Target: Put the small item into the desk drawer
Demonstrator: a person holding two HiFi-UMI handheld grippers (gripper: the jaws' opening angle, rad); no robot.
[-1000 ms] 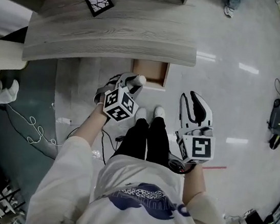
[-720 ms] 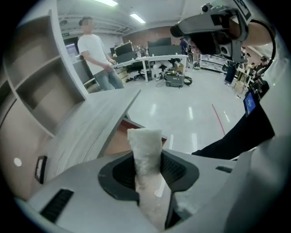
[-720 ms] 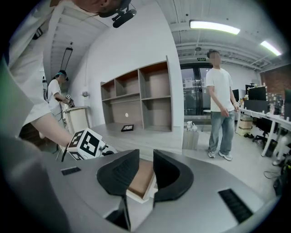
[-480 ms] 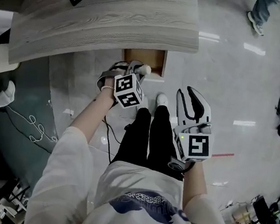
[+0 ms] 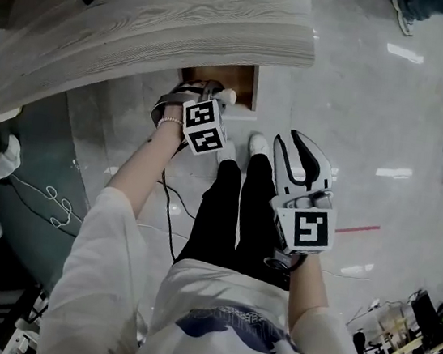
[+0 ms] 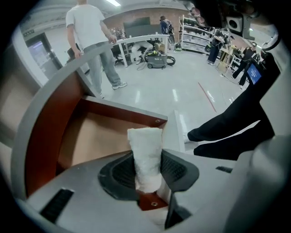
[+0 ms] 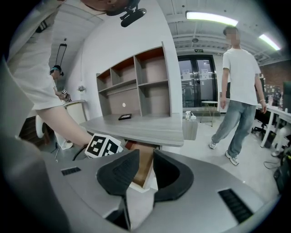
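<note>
Left gripper (image 6: 148, 169), pointing steeply down above the open drawer (image 6: 122, 109) at 12 o'clock beneath the counter (image 5: 162, 16), has its fingers closed on the small white roll (image 6: 144, 145); right gripper (image 7: 142, 175), at 3 o'clock, is empty with its fingers partly spread.

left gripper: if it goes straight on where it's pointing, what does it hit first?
Most likely the floor of the open drawer. The left gripper, shut on the white roll, aims down into it, and nothing shows in between. Depth is unclear, but the roll's tip should touch before the jaws.
</note>
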